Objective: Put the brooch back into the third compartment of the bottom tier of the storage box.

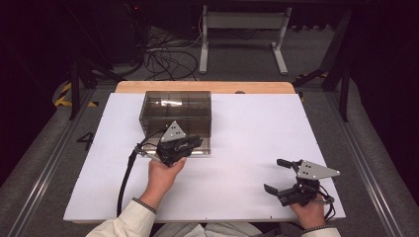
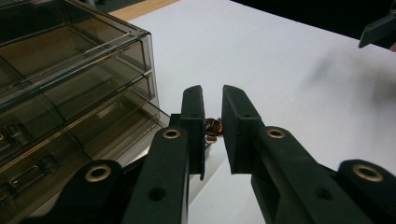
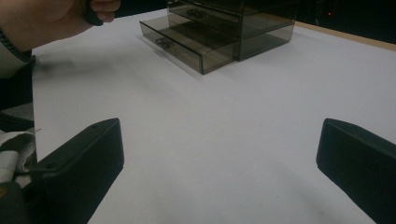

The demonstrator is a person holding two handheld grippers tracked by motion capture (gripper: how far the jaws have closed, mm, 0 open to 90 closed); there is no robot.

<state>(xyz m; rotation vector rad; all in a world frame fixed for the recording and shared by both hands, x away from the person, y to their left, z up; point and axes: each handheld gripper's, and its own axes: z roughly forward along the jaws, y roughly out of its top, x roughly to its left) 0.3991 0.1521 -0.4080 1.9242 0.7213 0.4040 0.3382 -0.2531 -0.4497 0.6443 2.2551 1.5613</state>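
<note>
The drawer box at 11 o'clock on the counter is smoky, see-through plastic, glossy and smooth, with bright glints along its edges. The counter's top is a matt white sheet, smooth, with bare pale wood showing at its far edge. The left hand-held gripper has matt black plastic jaws with brass-coloured metal rivets; the small thing between them looks shiny, coppery brown.
</note>
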